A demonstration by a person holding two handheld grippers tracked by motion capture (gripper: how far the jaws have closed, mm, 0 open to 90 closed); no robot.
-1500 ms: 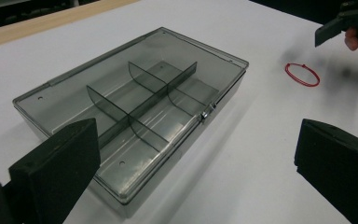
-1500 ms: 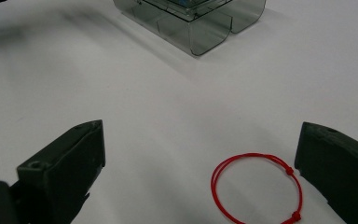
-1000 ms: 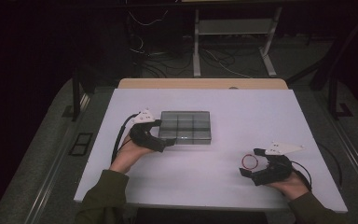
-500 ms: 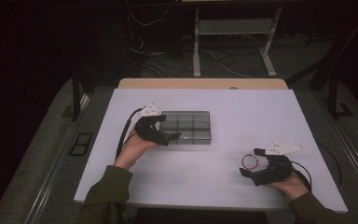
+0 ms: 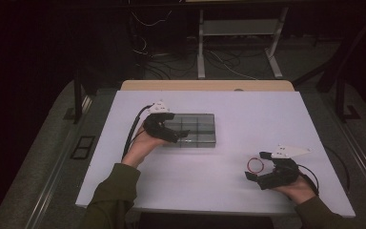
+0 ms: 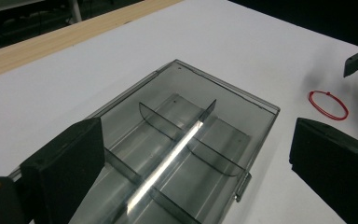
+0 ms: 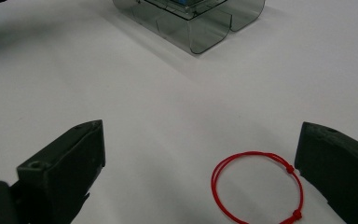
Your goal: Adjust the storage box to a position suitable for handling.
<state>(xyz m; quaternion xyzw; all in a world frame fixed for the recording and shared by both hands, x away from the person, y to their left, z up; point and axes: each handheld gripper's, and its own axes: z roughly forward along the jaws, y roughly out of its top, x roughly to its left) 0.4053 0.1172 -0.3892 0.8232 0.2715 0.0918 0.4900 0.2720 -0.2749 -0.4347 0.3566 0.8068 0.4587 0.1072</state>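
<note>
A: Start at your right gripper [image 7: 200, 186]. Its 2 jaws stand wide apart, holding nothing, and the red string loop [image 7: 257, 189] lies flat on the white table [image 7: 121, 79] between them, nearer the right-hand jaw.

B: And my left gripper [image 6: 191, 172]?

A: Also spread wide and empty, poised over the near end of the smoky compartment box [image 6: 186, 140] (lid off or swung back, I cannot tell which), its dividers bare as far as I can see.

B: So which step is this?

A: I judge it the pickup of the loop, with your left gripper [image 5: 169, 131] at the box [image 5: 193, 129] to steady it. From the high view the loop [image 5: 255, 165] sits well apart from the box, just beside your right gripper [image 5: 262, 167].

B: What does the next move need?

A: Drop the right jaws to the table, close on 1 strand of the thin cord, and lift cleanly.
</note>
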